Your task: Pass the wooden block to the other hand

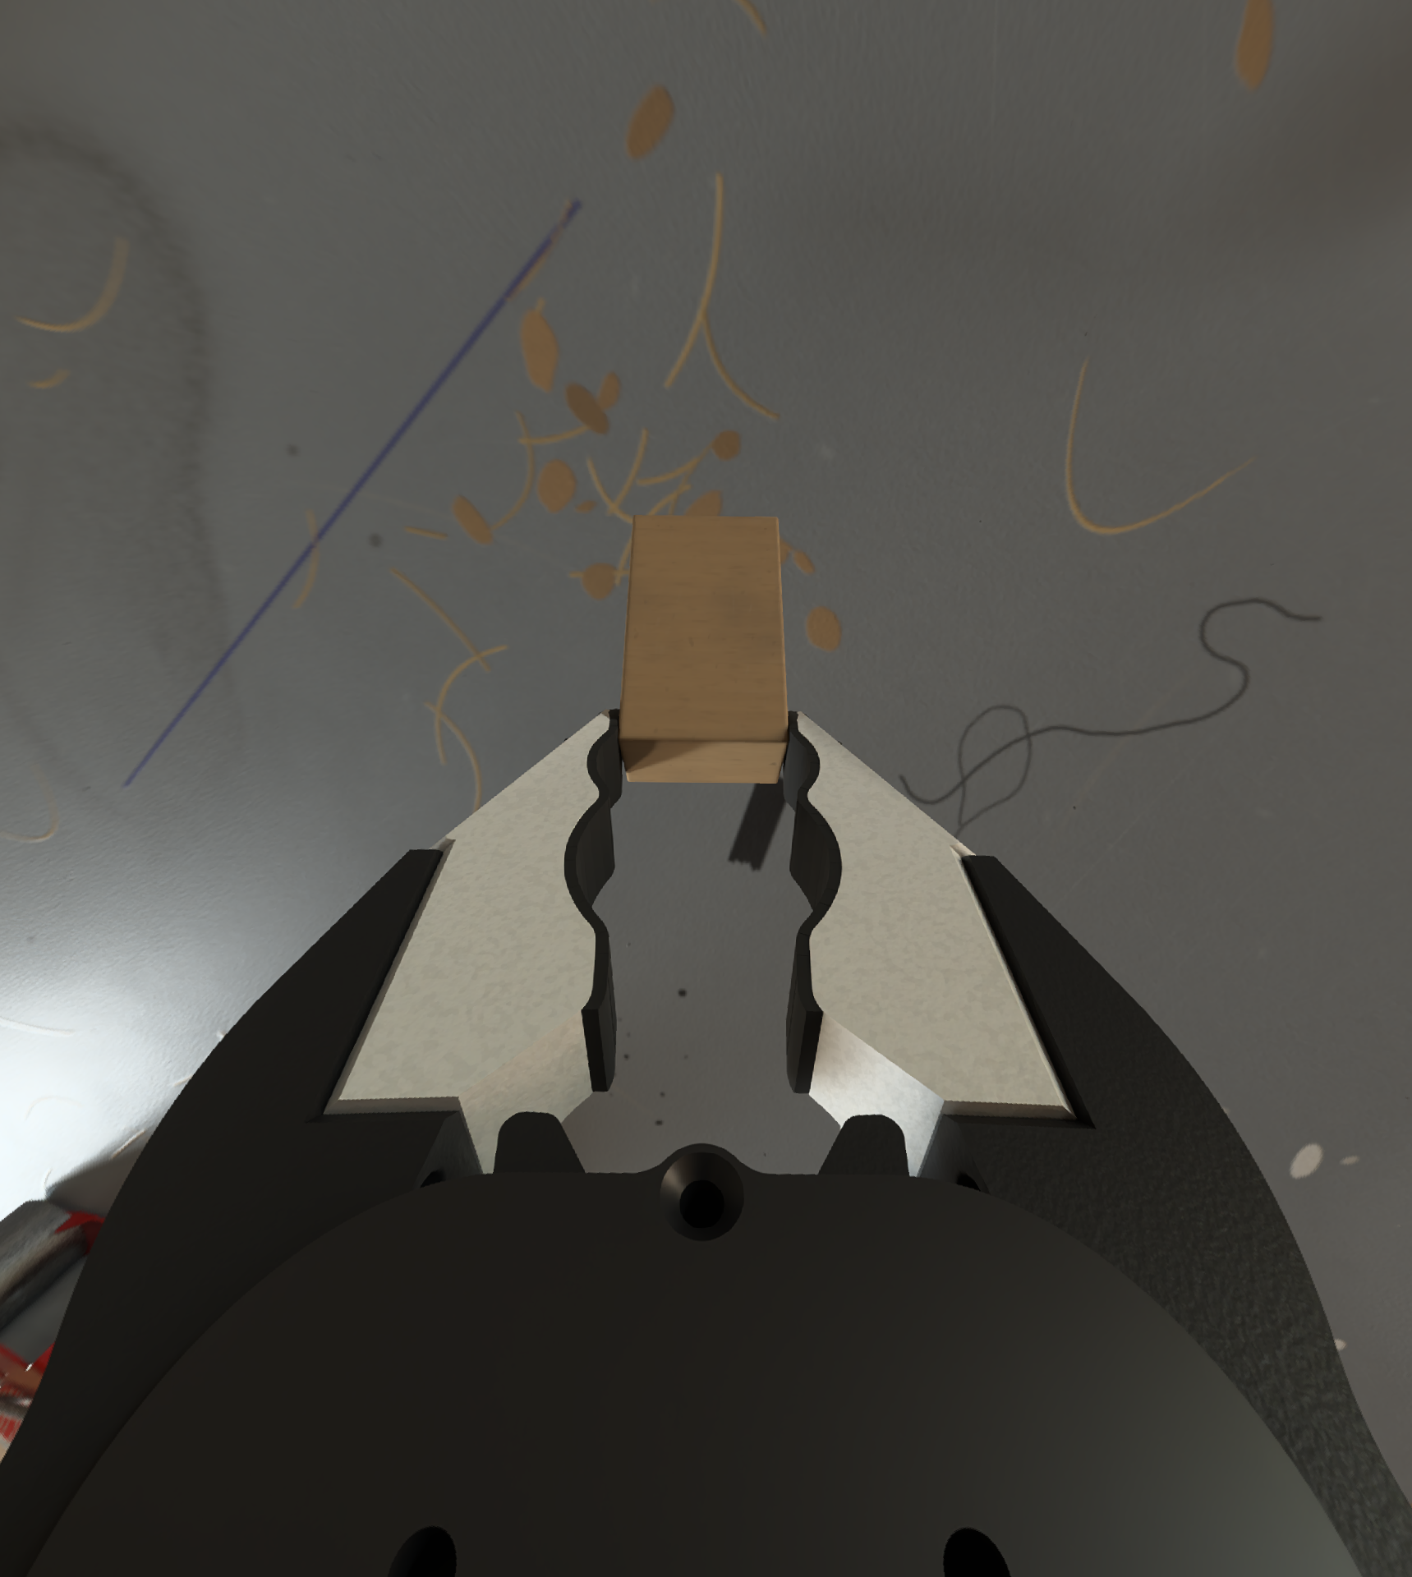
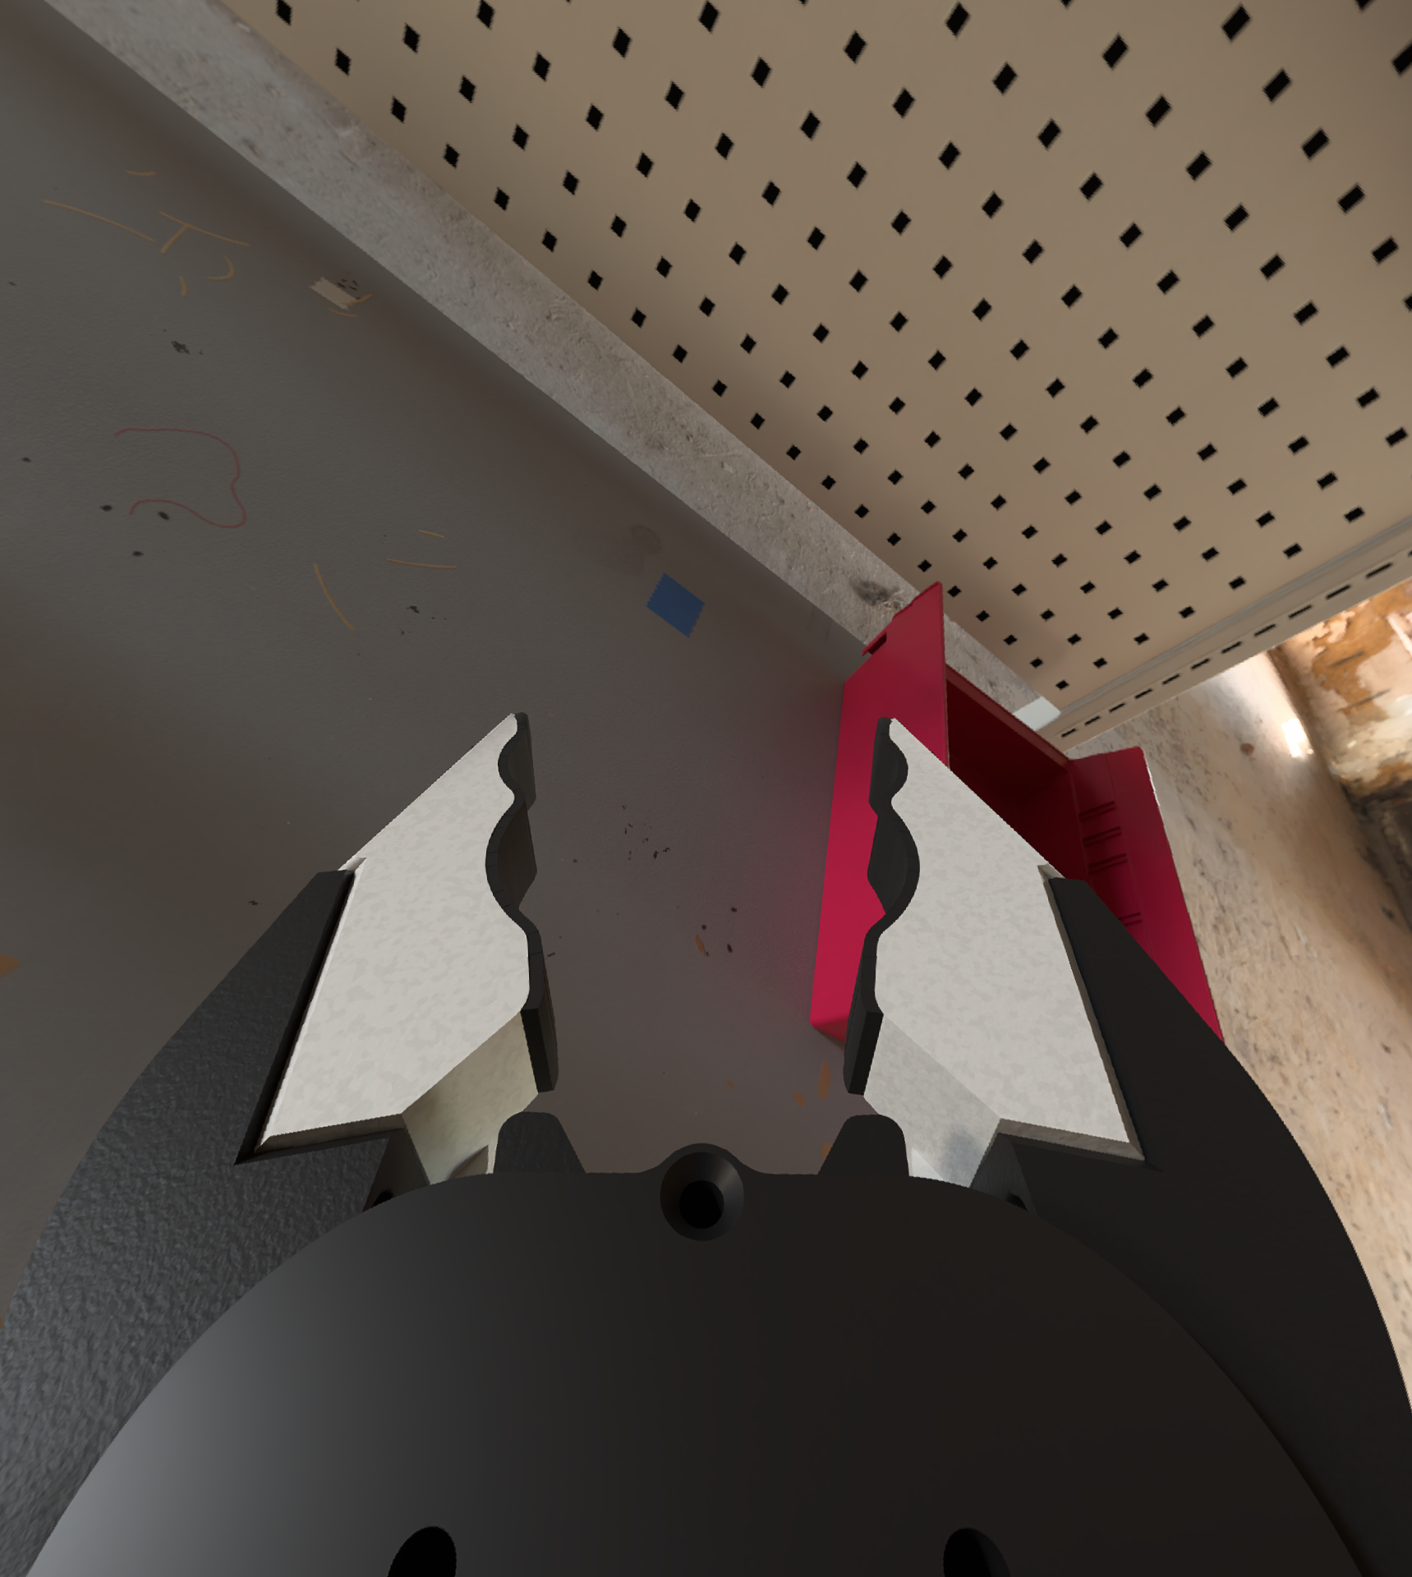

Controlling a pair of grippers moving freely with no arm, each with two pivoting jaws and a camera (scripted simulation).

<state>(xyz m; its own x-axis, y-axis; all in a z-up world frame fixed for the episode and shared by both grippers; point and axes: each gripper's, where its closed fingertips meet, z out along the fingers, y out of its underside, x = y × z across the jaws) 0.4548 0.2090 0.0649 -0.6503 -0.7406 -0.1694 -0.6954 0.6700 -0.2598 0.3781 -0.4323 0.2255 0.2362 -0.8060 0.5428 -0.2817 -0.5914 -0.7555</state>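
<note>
Above a grey, paint-flecked counter (image 1: pixel 1026 256), the tan rectangular wooden block (image 1: pixel 704 648) sits pinched at its near end between the very tips of the left claw (image 1: pixel 704 751), most of its length jutting forward, clear of the surface, its small shadow falling below. The right claw (image 2: pixel 700 725) hangs spread wide and empty, facing a red metal bin (image 2: pixel 1018 785) beneath a beige pegboard (image 2: pixel 1026 256); the block does not appear in its view, so the two seem well apart. Judged from this, the handover has yet to begin. Done well, the right claw would turn toward the block's free far end and close squarely on its flat sides before the left lets go, since a tip-only grip could let the block pivot or slip.
</note>
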